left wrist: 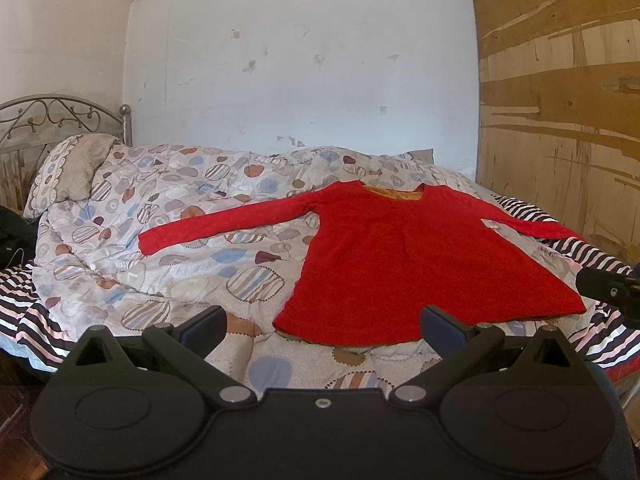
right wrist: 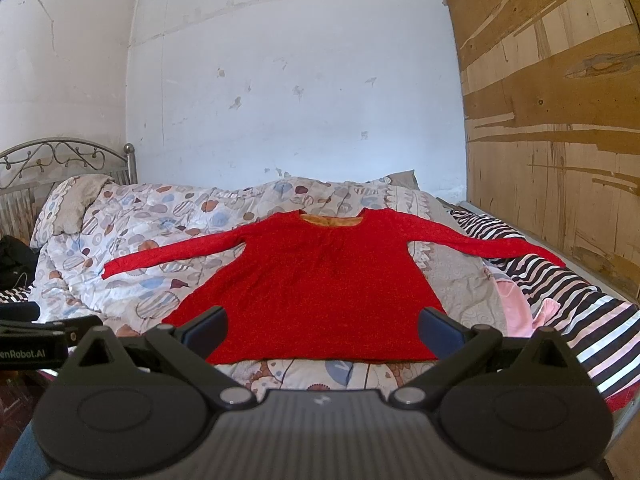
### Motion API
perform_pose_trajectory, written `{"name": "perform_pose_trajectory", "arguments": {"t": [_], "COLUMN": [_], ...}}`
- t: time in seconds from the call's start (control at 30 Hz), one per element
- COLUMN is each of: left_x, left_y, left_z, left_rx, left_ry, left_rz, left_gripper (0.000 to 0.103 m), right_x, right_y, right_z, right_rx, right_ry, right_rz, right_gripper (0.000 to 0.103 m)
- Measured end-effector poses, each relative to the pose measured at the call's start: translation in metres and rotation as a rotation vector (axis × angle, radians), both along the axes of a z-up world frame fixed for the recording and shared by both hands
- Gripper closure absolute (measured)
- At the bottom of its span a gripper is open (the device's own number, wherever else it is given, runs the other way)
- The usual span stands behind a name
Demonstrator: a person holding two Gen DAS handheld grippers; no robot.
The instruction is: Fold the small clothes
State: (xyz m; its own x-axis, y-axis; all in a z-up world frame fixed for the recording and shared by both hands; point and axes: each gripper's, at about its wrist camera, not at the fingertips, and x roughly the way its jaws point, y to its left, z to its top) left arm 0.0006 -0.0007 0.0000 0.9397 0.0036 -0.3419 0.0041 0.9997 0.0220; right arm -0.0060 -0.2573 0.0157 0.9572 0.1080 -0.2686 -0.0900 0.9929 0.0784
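Red long-sleeved top (right wrist: pixel 308 284) is lying flat on the patterned quilt (right wrist: pixel 168 216), sleeves spread, looking light, soft and limp, so pinching a sleeve cuff or hem corner seems best. Left gripper (left wrist: pixel 322 326) and right gripper (right wrist: pixel 322 326) are hovering near the hem, jaws spread wide, holding nothing.

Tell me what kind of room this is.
Most likely a bedroom: a bed with a metal headboard, a pillow and a patterned quilt, with a red top spread flat on it.
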Motion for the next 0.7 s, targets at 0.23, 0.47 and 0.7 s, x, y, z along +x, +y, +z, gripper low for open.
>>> {"name": "perform_pose_trajectory", "arguments": {"t": [0.23,0.47,0.7], "left_x": [0.0,0.0,0.013], "left_y": [0.0,-0.003,-0.001], "left_z": [0.0,-0.003,-0.012], "left_rx": [0.001,0.002,0.024], "left_ry": [0.0,0.01,0.041], "left_rz": [-0.001,0.001,0.007], "left_gripper": [0.001,0.001,0.001], "right_x": [0.0,0.0,0.005], "right_y": [0.0,0.003,0.005], "right_z": [0.0,-0.008,-0.014], "right_rx": [-0.001,-0.004,0.001], "right_ry": [0.001,0.011,0.041], "right_rz": [-0.001,0.0,0.003], "right_gripper": [0.0,0.0,0.0]}}
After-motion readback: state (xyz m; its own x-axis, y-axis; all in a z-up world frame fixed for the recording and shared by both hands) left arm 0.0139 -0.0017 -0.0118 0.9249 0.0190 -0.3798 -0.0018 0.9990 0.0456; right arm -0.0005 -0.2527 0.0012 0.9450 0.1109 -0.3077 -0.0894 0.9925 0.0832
